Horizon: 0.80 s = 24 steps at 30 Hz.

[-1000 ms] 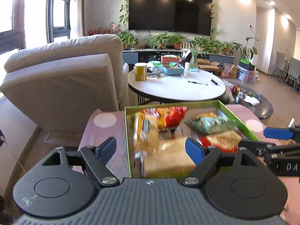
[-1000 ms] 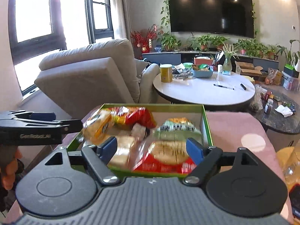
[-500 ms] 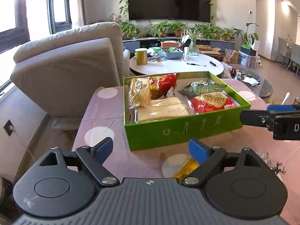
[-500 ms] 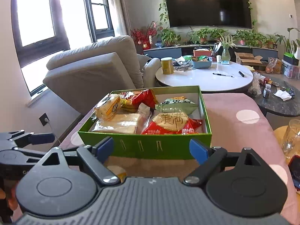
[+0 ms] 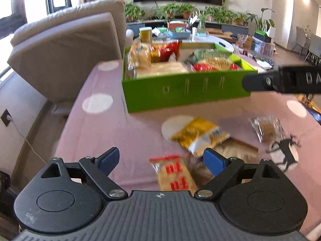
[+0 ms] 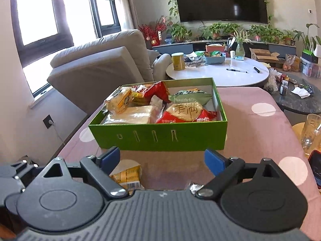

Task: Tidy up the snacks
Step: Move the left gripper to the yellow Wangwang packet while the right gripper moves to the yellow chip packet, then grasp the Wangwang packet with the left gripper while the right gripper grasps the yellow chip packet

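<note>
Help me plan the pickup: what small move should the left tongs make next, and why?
Probably lower the left tongs onto the clear red-striped cracker packet: their jaws have just been opening, empty, and it lies loose on the pink cloth outside the green cardboard box.

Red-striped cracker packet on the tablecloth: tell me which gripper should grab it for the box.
Left. The left gripper, jaws just opened and empty, hangs right over the red-striped cracker packet. The right gripper faces the green box; that packet is not visible in its view.
</note>
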Motion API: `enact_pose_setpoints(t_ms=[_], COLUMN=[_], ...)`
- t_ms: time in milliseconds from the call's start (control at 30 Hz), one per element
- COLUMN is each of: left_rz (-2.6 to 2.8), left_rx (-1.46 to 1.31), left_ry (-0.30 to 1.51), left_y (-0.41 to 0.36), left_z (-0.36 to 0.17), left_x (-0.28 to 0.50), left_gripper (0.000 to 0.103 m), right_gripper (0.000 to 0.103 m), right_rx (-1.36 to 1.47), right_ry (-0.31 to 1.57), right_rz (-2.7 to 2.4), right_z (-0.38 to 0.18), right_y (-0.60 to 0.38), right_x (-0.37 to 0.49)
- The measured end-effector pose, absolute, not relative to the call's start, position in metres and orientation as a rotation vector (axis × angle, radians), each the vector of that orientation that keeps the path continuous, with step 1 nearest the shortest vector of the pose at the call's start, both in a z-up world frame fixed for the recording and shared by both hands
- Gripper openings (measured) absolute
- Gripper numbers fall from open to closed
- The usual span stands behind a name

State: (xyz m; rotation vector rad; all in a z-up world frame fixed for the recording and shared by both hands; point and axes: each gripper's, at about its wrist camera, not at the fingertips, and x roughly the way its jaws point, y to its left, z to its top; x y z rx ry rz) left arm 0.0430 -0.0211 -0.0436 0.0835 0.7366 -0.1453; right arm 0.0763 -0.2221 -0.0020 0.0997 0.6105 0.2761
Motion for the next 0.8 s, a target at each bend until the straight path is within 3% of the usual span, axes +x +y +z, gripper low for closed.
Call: enact_pose_setpoints(t_ms=[800], left_rz=[-0.186], left_rx=[0.042], left_ry=[0.802], left_y=[-0.007], left_z=[-0.075], left_x=[0.043], left_gripper=[0.087], right_gripper=[0.097], right_rx=[0.055], right_ry=[0.688], right_rz=[0.279], right_z=[-0.019], right_y=[-0.197], right_x=[0.075])
